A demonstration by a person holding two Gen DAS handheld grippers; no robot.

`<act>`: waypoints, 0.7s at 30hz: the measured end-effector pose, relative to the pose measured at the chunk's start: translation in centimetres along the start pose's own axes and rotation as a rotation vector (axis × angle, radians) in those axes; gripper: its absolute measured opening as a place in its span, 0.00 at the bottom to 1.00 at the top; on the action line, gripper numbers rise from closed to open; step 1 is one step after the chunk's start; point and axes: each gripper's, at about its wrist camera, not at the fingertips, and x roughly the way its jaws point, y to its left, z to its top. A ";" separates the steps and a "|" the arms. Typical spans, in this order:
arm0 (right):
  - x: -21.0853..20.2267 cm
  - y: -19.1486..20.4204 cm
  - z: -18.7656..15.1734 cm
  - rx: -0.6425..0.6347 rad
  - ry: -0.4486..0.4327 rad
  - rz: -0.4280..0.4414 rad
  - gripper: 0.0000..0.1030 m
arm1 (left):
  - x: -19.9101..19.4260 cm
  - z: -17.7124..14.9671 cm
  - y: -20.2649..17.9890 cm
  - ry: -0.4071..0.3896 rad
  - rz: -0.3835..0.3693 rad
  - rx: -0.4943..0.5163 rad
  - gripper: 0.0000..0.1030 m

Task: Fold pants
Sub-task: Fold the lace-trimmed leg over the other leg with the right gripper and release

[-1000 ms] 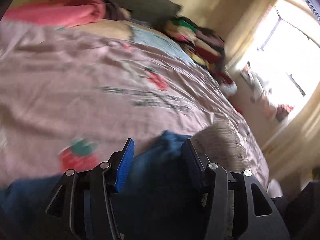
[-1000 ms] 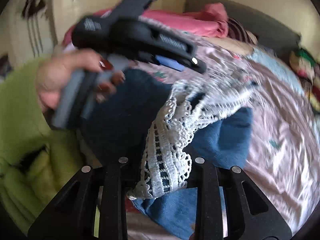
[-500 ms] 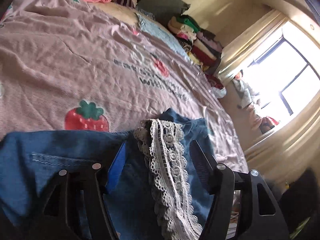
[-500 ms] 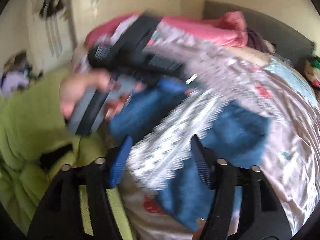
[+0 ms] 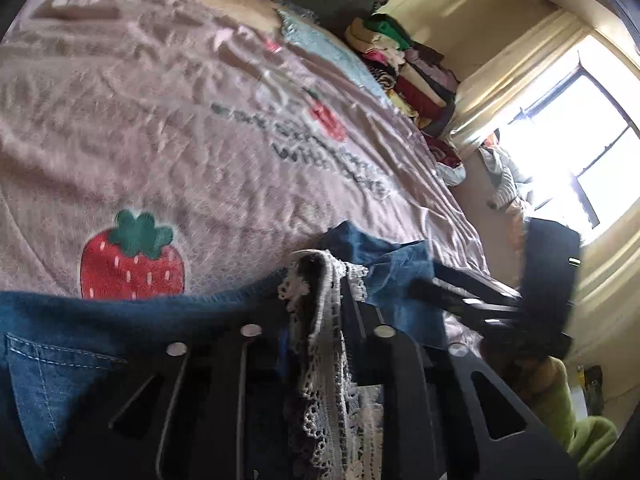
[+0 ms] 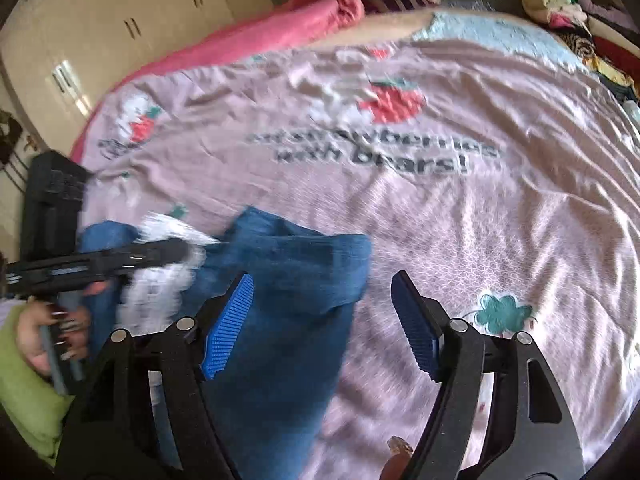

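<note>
Blue denim pants (image 5: pixel 60 340) with a white lace trim (image 5: pixel 324 360) lie bunched at the near edge of the pink strawberry bedspread (image 5: pixel 160 120). My left gripper (image 5: pixel 320 300) is closing, its fingers tight together with the lace pinched between them. From the right wrist the same gripper (image 6: pixel 176 250) shows at the left, gripping the lace (image 6: pixel 168 280). My right gripper (image 6: pixel 322 320) stands wide over the pants (image 6: pixel 288 264), its jaws closing. Only the denim's edge and bare sheet lie between its blue pads (image 6: pixel 228 320), and neither pad presses on anything. The left wrist view shows it (image 5: pixel 422 278) at the right.
A person's hand (image 6: pixel 52 328) in a green sleeve (image 6: pixel 24 380) holds the left gripper. A pink blanket (image 6: pixel 280 28) lies at the bed's head and a stack of folded clothes (image 5: pixel 400 60) along its far side. The window (image 5: pixel 560 140) is bright; a wardrobe (image 6: pixel 100 40) stands behind.
My right gripper let go of the lace, opened and swung right over the bedspread. My left gripper sank a little and closed its jaws on the lace trim.
</note>
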 end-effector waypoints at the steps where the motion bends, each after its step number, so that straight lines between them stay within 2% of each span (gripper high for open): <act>1: 0.3 0.3 -0.1 -0.007 0.009 0.024 0.22 | -0.5 0.2 -0.3 -0.014 -0.008 0.006 0.15; 3: -0.2 1.1 0.1 -0.035 -0.028 0.011 0.21 | -1.4 0.6 -1.2 -0.048 0.018 0.045 0.15; 5: -0.6 1.9 0.4 -0.065 -0.080 -0.045 0.21 | -1.8 0.7 -2.0 -0.068 0.099 0.101 0.15; 6: -0.3 2.2 0.6 -0.081 -0.083 -0.082 0.22 | -1.6 0.8 -2.0 -0.066 0.121 0.112 0.15; 9: 1.8 2.0 0.9 -0.119 -0.043 -0.187 0.33 | 0.1 0.8 -1.1 -0.022 0.169 0.102 0.17; 10: 2.1 1.8 0.7 -0.125 -0.035 -0.197 0.36 | 0.6 0.6 -0.8 -0.015 0.191 0.103 0.21; 11: 2.2 1.7 0.5 -0.125 -0.035 -0.203 0.38 | 0.7 0.5 -0.5 -0.014 0.202 0.102 0.26; 14: 0.9 1.4 0.1 -0.102 -0.066 -0.201 0.44 | -0.2 0.0 0.0 -0.022 0.206 0.093 0.31; 16: -1.0 1.7 -0.4 -0.101 -0.117 -0.176 0.54 | -1.4 -0.3 -0.6 -0.040 0.225 0.123 0.37; 17: -1.9 1.9 -0.7 -0.104 -0.135 -0.164 0.56 | -2.1 -0.5 -1.0 -0.054 0.233 0.142 0.44; 19: -3.5 2.6 -1.6 -0.113 -0.158 -0.145 0.58 | -3.5 -1.3 -2.1 -0.082 0.278 0.205 0.50; 21: -4.8 3.4 -2.8 -0.122 -0.169 -0.135 0.64 | -4.4 -1.9 -2.6 -0.086 0.281 0.223 0.54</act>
